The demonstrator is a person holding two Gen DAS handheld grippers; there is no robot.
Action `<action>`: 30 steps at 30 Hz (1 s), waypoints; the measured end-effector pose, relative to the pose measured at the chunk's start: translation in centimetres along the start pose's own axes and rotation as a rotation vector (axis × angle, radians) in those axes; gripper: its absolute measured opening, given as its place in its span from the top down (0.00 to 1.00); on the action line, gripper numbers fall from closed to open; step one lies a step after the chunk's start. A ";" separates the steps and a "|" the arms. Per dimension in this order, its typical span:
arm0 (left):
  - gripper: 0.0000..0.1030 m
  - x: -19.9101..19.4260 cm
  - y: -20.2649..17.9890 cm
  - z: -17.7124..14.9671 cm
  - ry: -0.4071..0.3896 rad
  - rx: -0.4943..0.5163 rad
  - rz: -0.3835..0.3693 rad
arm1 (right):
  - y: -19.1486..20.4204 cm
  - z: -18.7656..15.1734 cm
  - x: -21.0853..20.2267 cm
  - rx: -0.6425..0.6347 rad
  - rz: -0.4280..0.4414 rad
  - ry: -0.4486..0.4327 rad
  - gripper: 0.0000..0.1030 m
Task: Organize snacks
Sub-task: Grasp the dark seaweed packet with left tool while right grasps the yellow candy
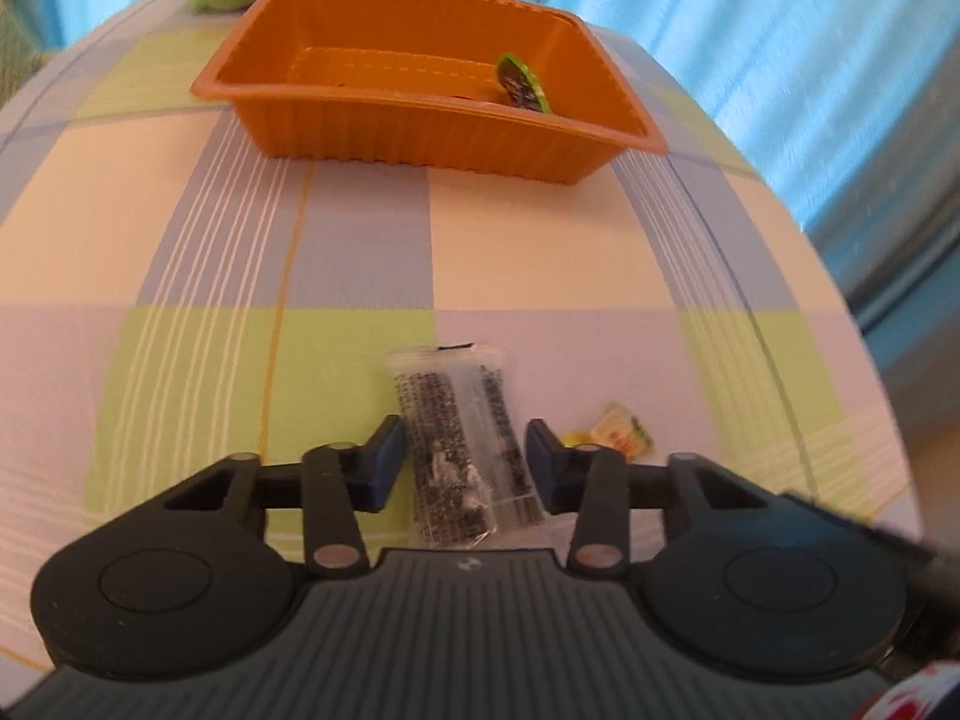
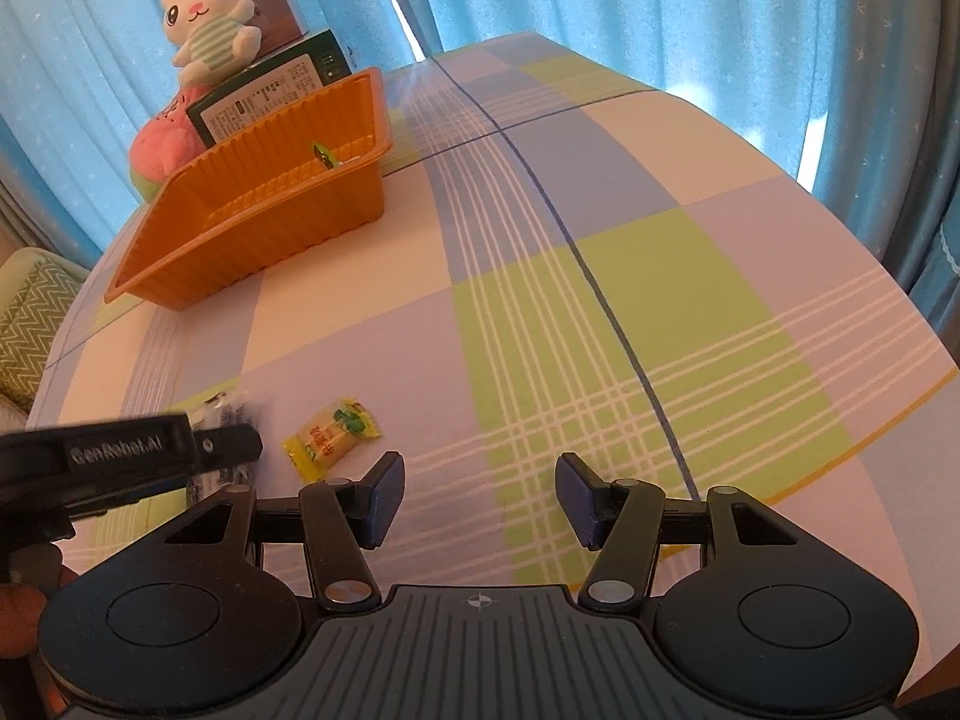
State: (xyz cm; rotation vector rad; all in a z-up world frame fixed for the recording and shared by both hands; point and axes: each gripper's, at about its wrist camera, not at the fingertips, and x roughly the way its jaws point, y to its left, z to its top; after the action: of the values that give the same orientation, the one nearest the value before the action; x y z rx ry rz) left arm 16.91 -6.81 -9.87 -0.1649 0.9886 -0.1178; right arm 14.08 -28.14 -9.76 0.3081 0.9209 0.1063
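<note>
The left gripper hangs low over the cloth with its jaws spread on both sides of the clear packet. The pads do not seem to press it, so I judge the gripper is released and is placed to close on the packet's long sides, which is the easy way to take such a thin thing. The packet lies flat, well in front of the tray. It is a crinkly transparent film with black print, long and narrow, with a sealed end toward the tray.

The candy lies just beside the packet, on its right, also well apart from the tray. Its wrapper is glossy yellow with a green part and pinched ends. The right gripper is near it, spread open and holding nothing; probably it waits for its turn.

The tray is orange thin plastic with ribbed walls and a flat rim, good for gathering small things. One green sachet already stands tilted against its right inner wall. Behind the tray are a green box and a plush rabbit. The cloth is soft, checked in green, lilac and cream.
</note>
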 end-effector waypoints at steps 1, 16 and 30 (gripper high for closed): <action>0.66 -0.1 0.0 -0.2 0.000 0.034 -0.001 | 0.2 0.0 0.1 -0.004 0.011 0.001 0.45; 0.67 -2.9 6.9 -1.4 -0.026 0.040 0.071 | 6.3 0.4 3.6 -0.109 0.136 0.016 0.45; 0.65 -2.8 7.2 -1.9 -0.055 0.055 0.066 | 10.7 -0.9 5.9 -0.437 -0.013 -0.039 0.79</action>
State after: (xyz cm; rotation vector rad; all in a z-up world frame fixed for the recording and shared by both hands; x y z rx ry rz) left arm 13.96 0.59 -10.00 -0.0851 0.9343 -0.0798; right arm 17.36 -16.46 -11.51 -0.1015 0.8360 0.2832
